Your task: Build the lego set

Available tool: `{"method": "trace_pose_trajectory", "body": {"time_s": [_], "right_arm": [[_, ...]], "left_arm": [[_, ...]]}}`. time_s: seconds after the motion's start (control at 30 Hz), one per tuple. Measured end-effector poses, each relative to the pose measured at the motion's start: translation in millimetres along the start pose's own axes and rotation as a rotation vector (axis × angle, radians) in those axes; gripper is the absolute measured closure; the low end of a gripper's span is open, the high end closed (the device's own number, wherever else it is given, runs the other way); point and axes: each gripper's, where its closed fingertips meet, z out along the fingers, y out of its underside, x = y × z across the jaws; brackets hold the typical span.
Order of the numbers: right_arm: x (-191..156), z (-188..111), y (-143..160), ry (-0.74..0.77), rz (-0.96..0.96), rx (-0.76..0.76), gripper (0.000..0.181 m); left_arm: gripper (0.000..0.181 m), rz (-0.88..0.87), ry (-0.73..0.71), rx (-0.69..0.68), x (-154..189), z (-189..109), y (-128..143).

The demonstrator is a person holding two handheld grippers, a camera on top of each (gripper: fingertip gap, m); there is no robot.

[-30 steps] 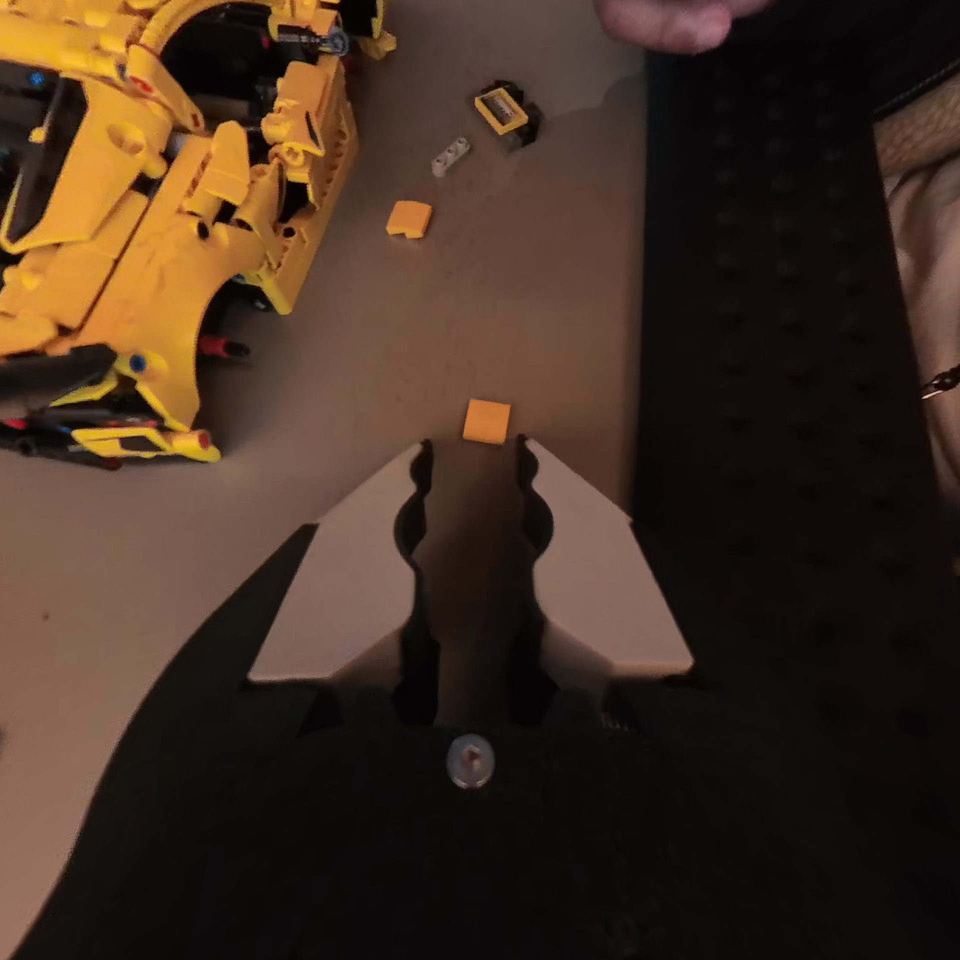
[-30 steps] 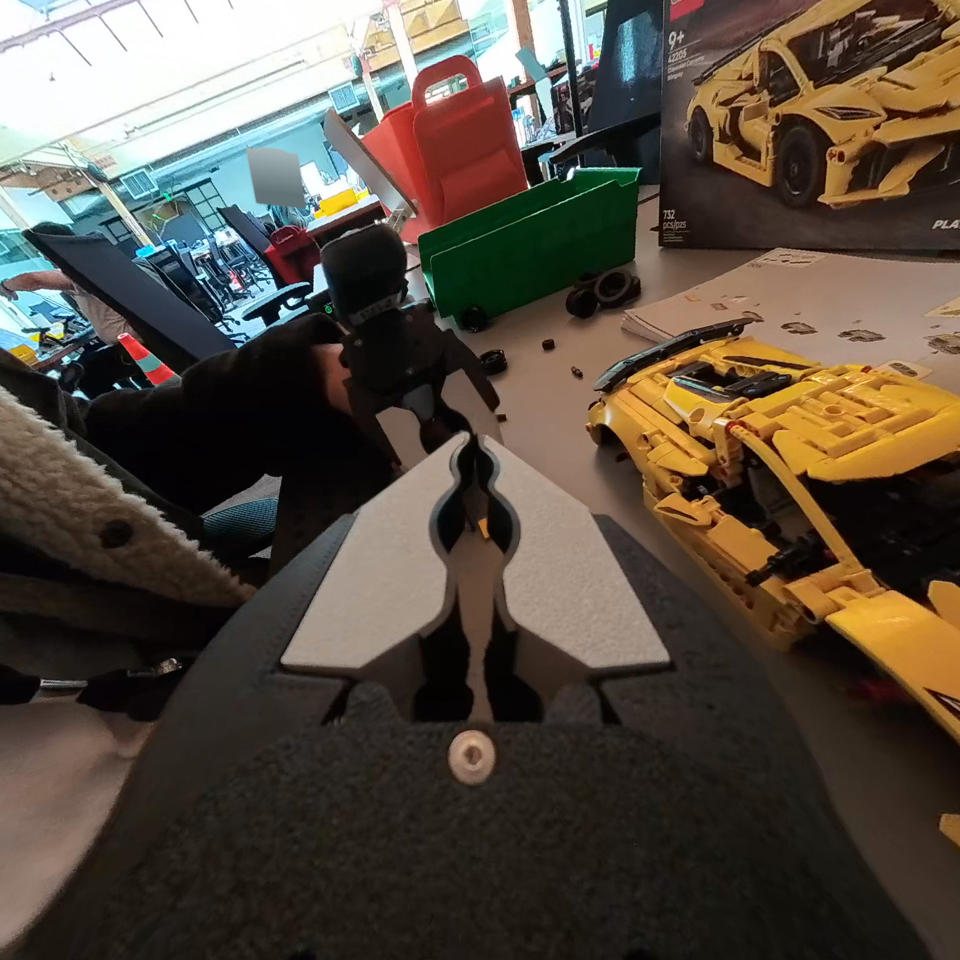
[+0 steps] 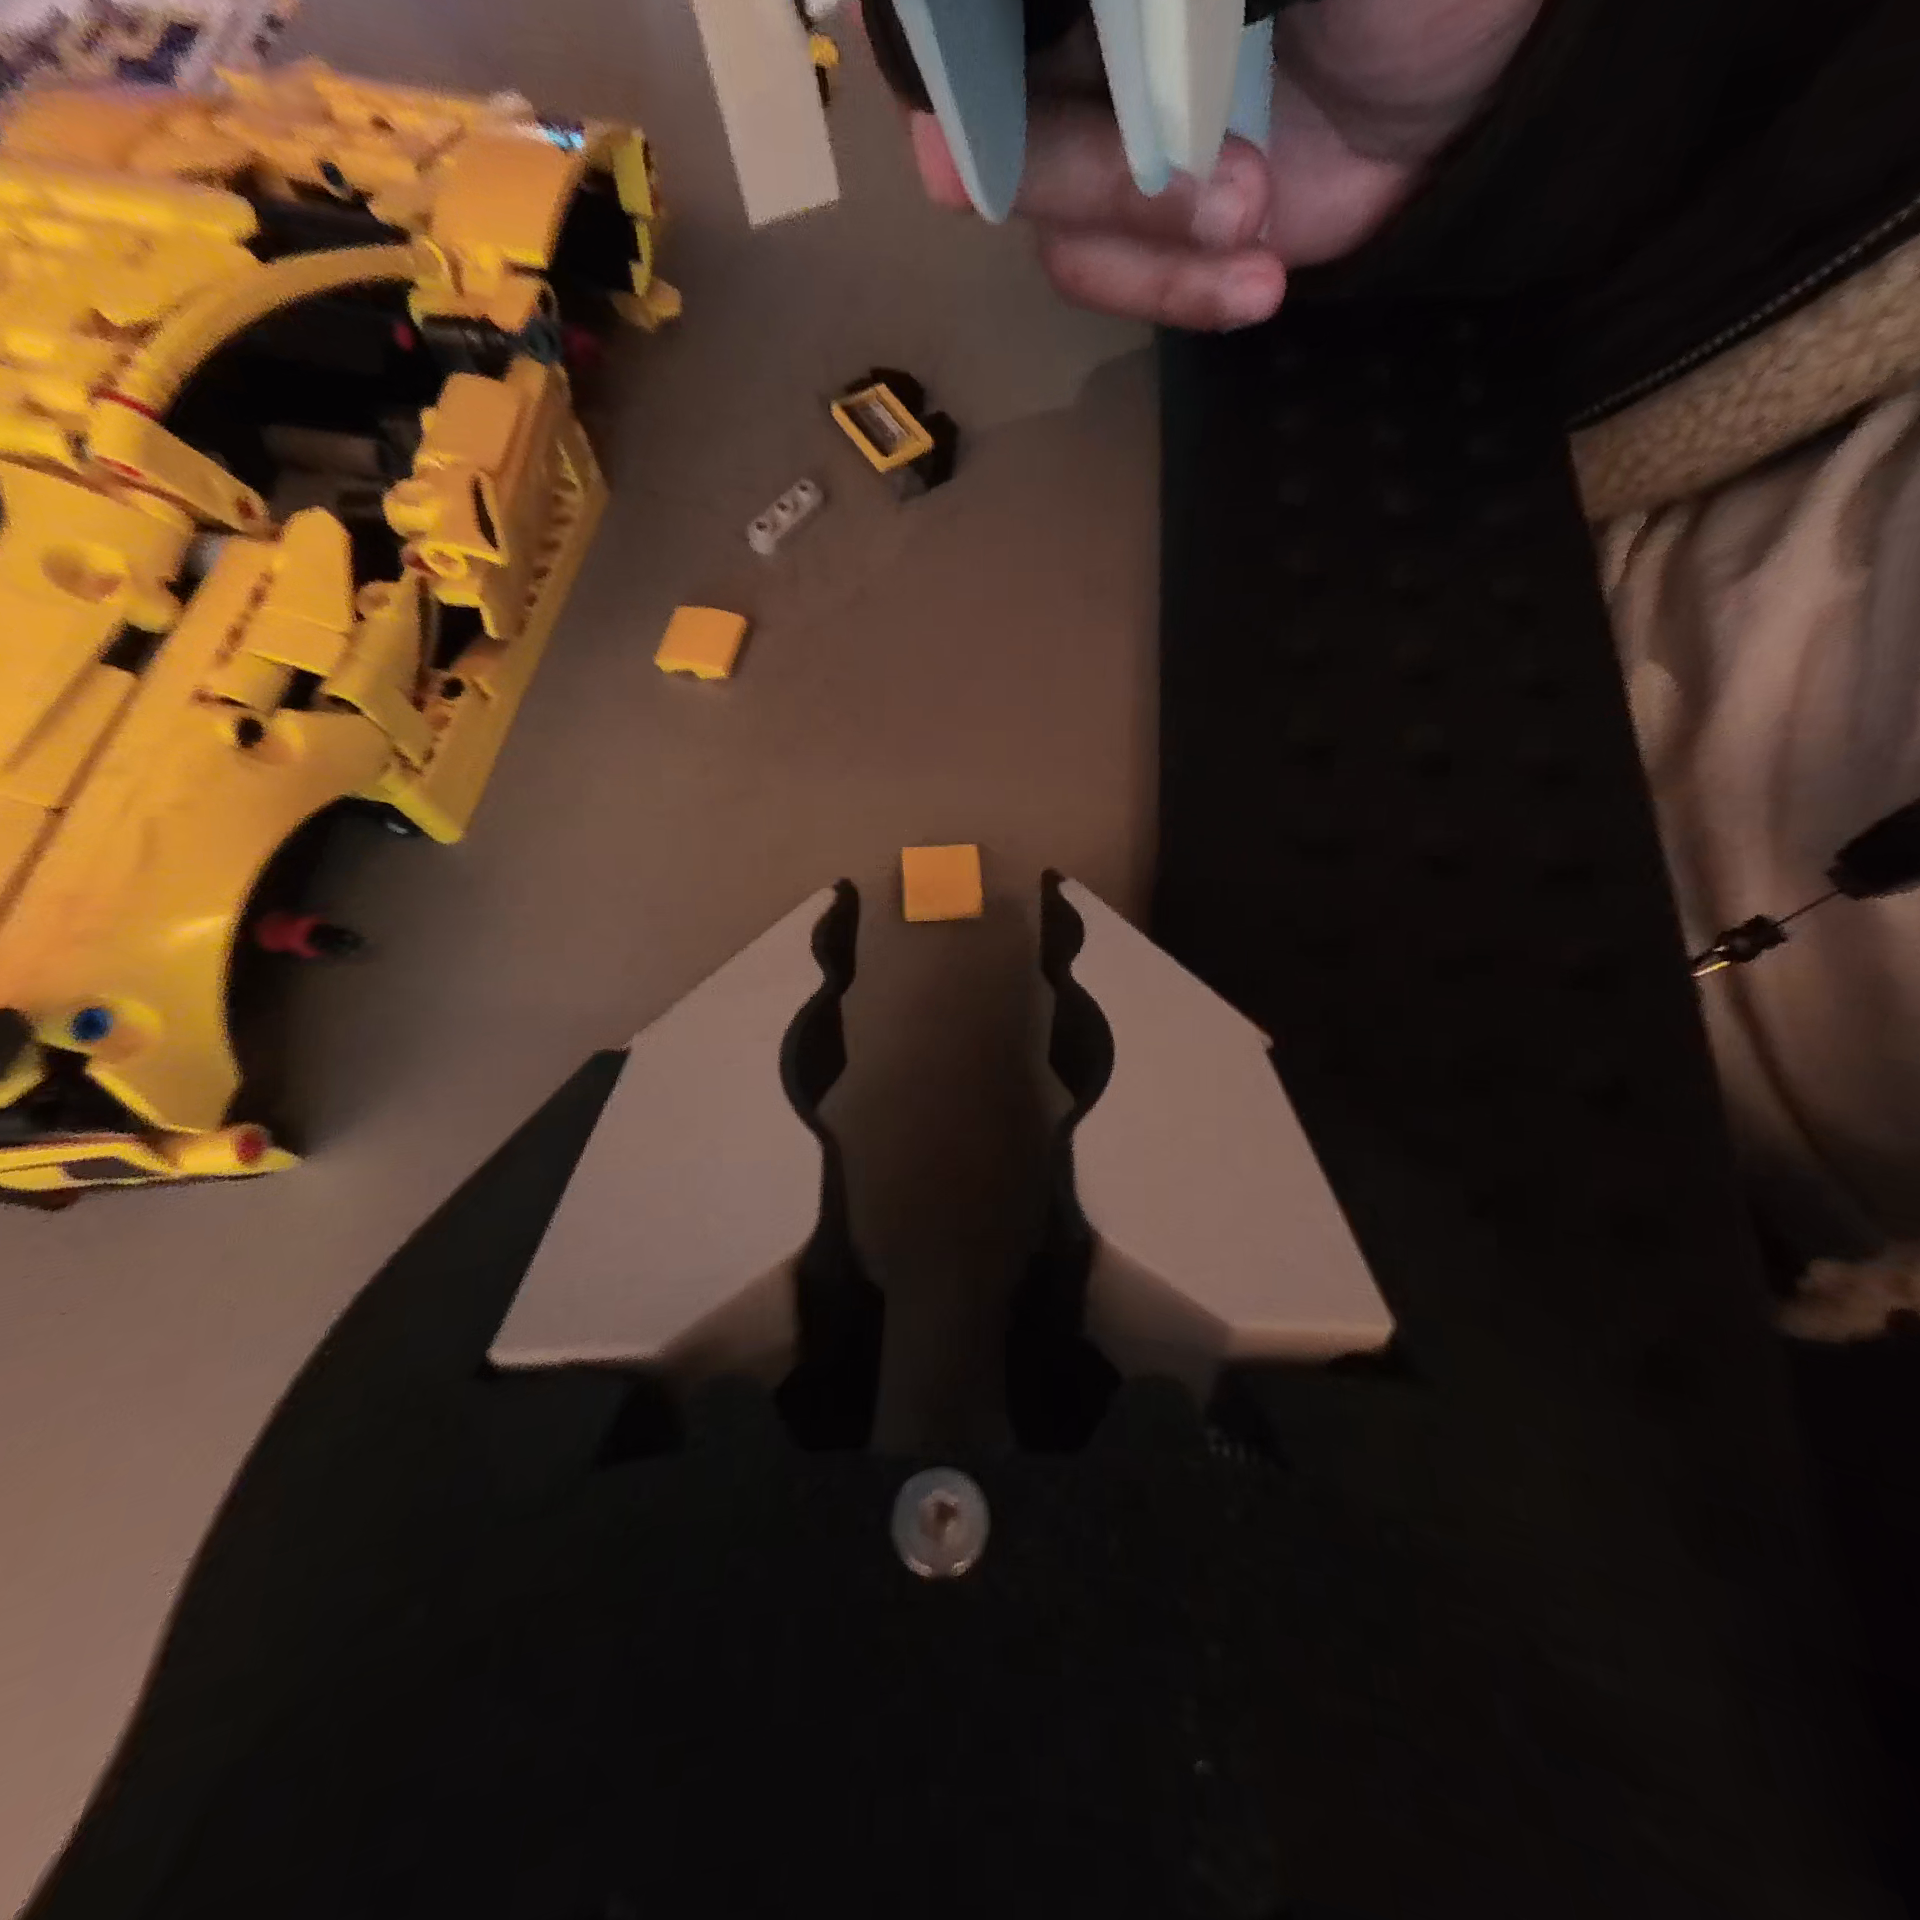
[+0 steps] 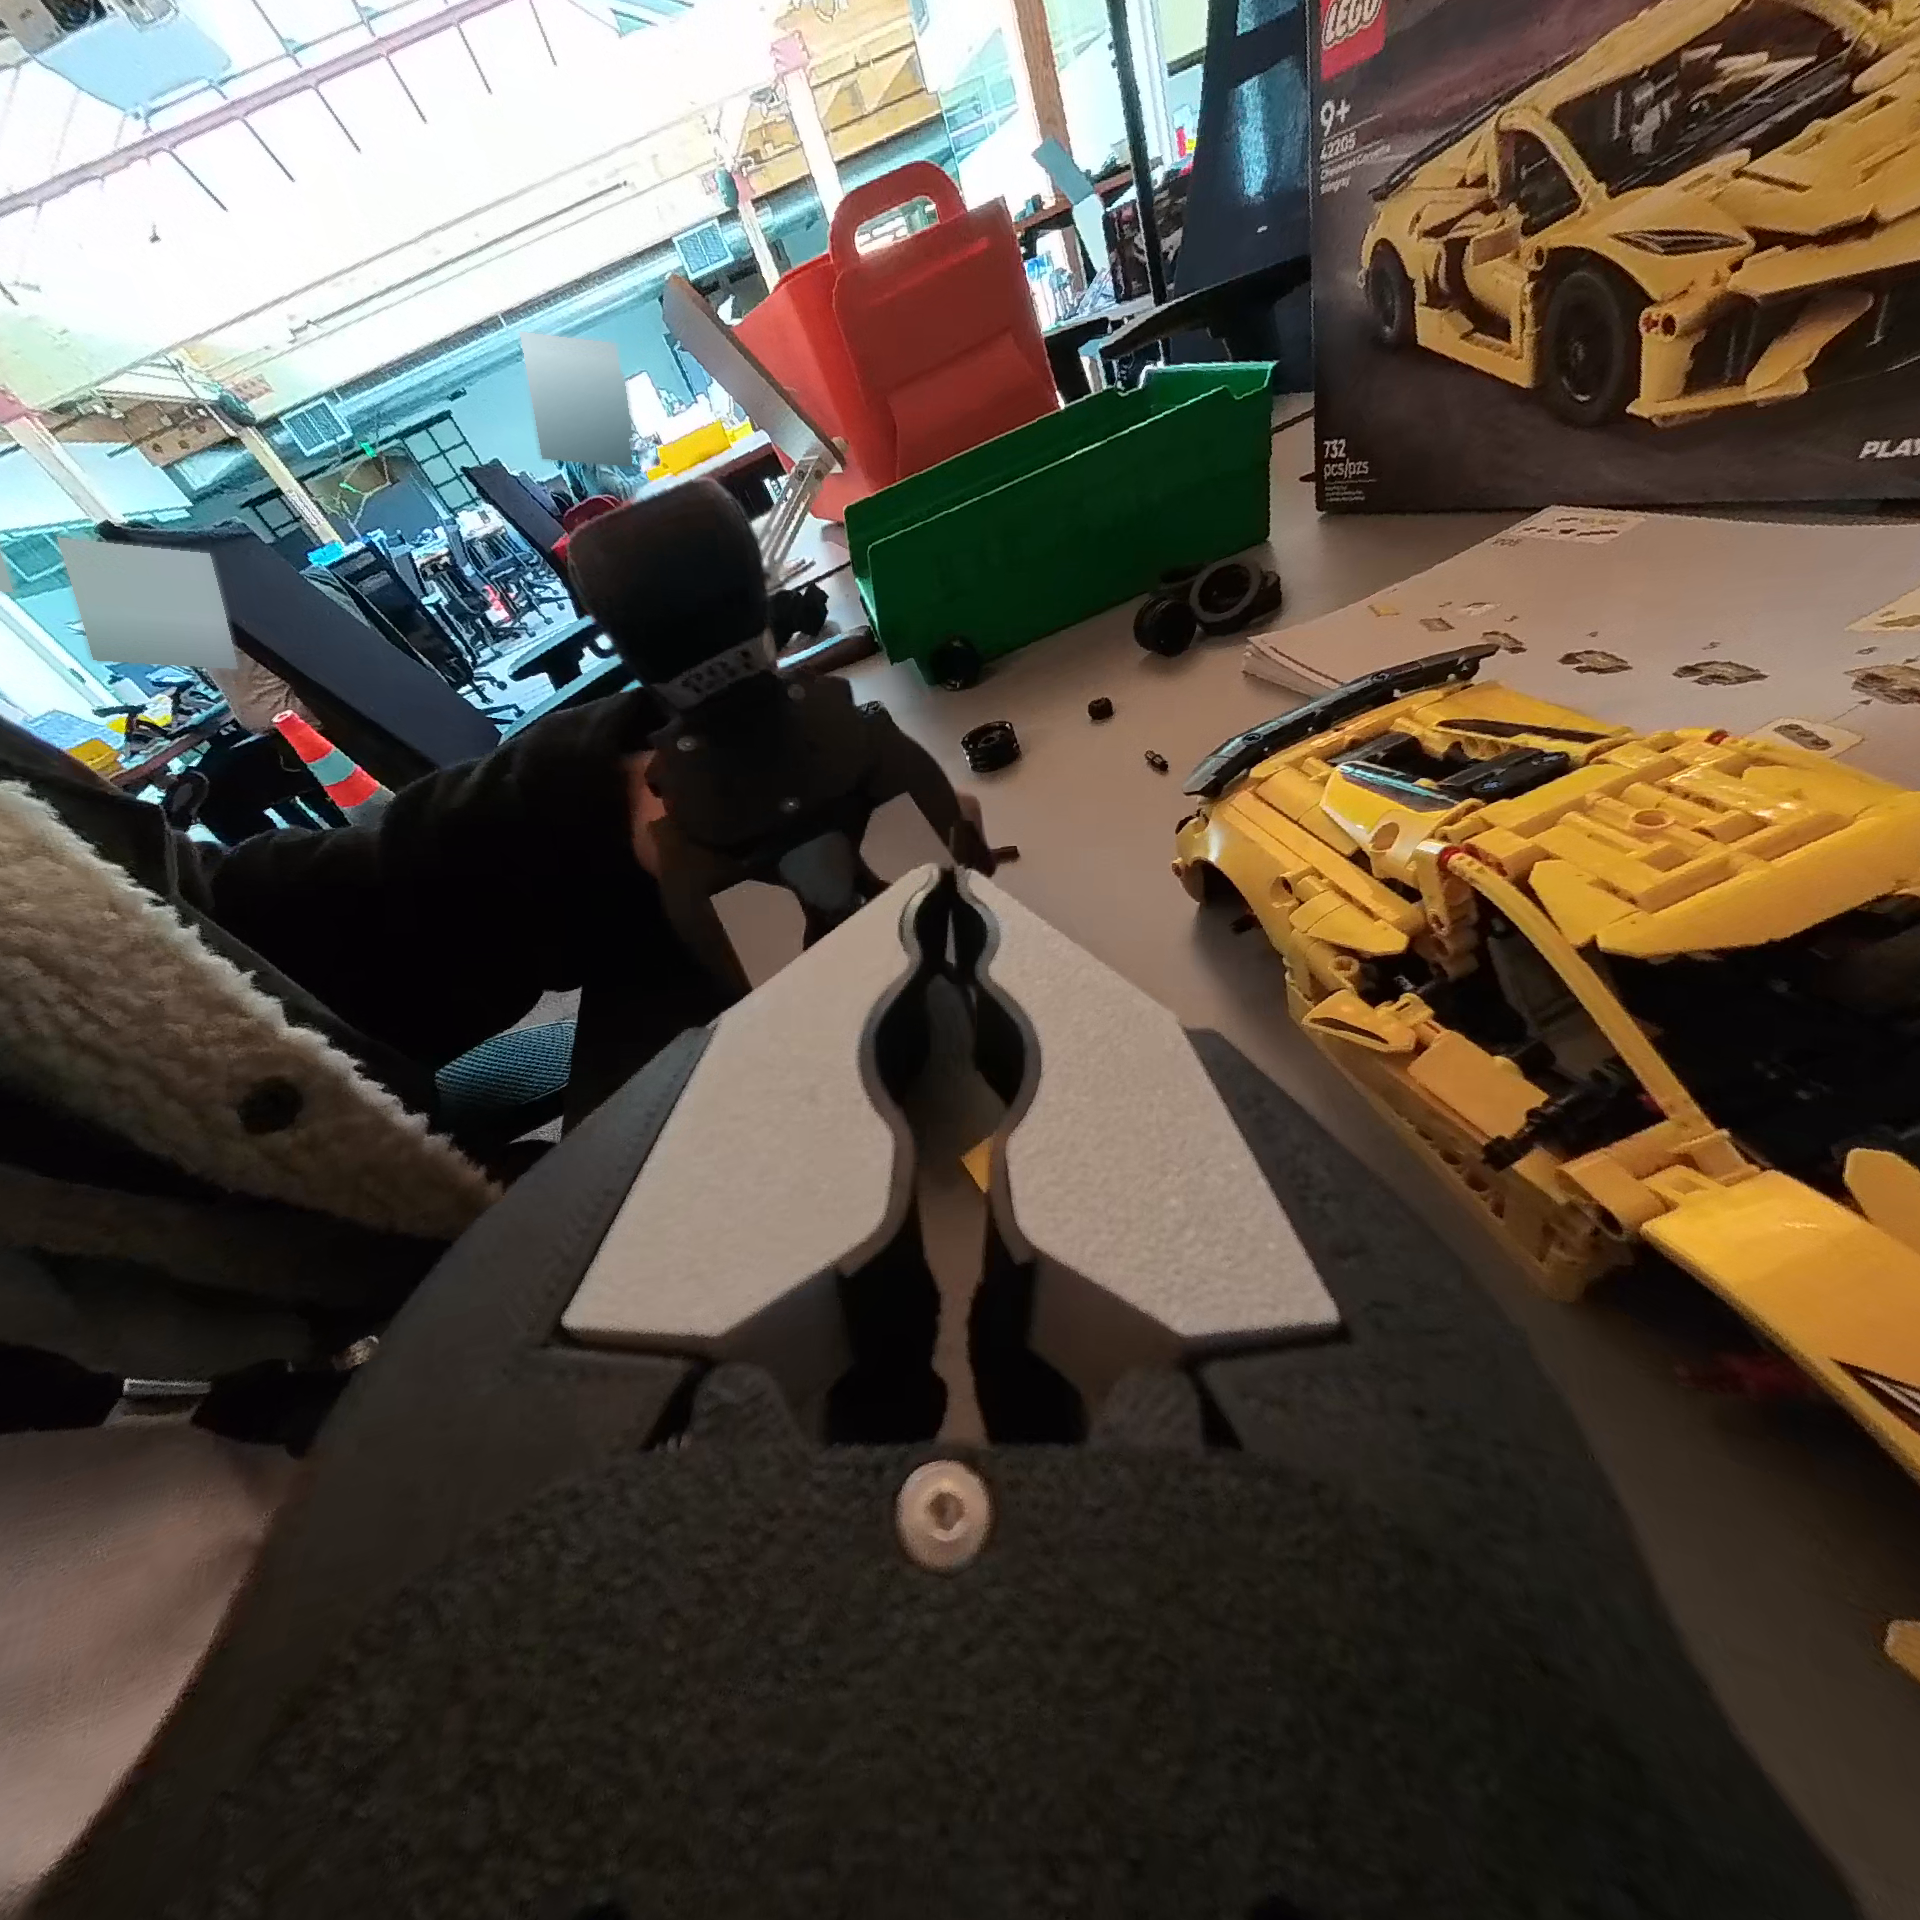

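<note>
Yellow lego car point(image 4: 1538, 935) part-built on the grey table point(image 3: 623, 810).
Left gripper point(image 3: 945, 899), jaws apart, points down at a small yellow tile point(image 3: 940, 881) lying between its tips; right gripper point(image 4: 948, 883), jaws closed, tips meeting with nothing visibly gripped there.

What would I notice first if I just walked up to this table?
The big yellow lego car, half built, lying on the table in front of its box. Next, a small yellow square piece lying right between the open left gripper's fingertips, and behind the car a green bin with black wheels beside it.
</note>
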Motion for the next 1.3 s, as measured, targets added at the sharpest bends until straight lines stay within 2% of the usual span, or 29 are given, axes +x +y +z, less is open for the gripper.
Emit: {"method": "trace_pose_trajectory", "body": {"time_s": [0.23, 0.33, 0.47, 0.57, 0.67, 0.77, 0.83, 1.07, 1.3], "right_arm": [[2.8, -2.2, -2.4, 0.004, 0.018, 0.014, 0.181], [3.0, -1.1, -0.8, 0.016, 0.000, 0.003, 0.181], [7.6, 0.2, 2.2, 0.086, -0.065, -0.027, 0.181], [15.8, 0.4, 6.7, 0.211, -0.170, -0.078, 0.181], [20.1, 1.8, 15.9, 0.383, -0.409, -0.182, 0.181], [17.6, 6.9, 24.1, 0.540, -0.686, -0.265, 0.181], [15.1, 11.3, 29.8, 0.598, -0.792, -0.301, 0.181], [13.2, 15.8, 27.9, 0.646, -0.861, -0.298, 0.181], [14.8, 16.9, 30.4, 0.682, -0.907, -0.326, 0.181]], "left_arm": [[0.143, -0.023, -0.008, -0.071, -4.1, 11.7, 7.9], [0.165, 0.001, -0.029, -0.073, -3.9, 13.4, 7.0], [0.165, 0.011, -0.097, -0.060, -7.8, 17.2, 1.4], [0.165, -0.045, -0.261, 0.035, -23.8, 10.4, -22.0], [0.165, -0.160, -0.404, 0.058, -34.4, 1.4, -32.3], [0.165, -0.074, -0.528, 0.060, -38.2, -5.0, -36.1], [0.165, -0.030, -0.546, 0.085, -35.7, -6.3, -41.2], [0.165, -0.017, -0.534, 0.169, -31.8, -13.8, -50.9], [0.165, 0.008, -0.579, 0.115, -35.6, -11.0, -45.8]]}}
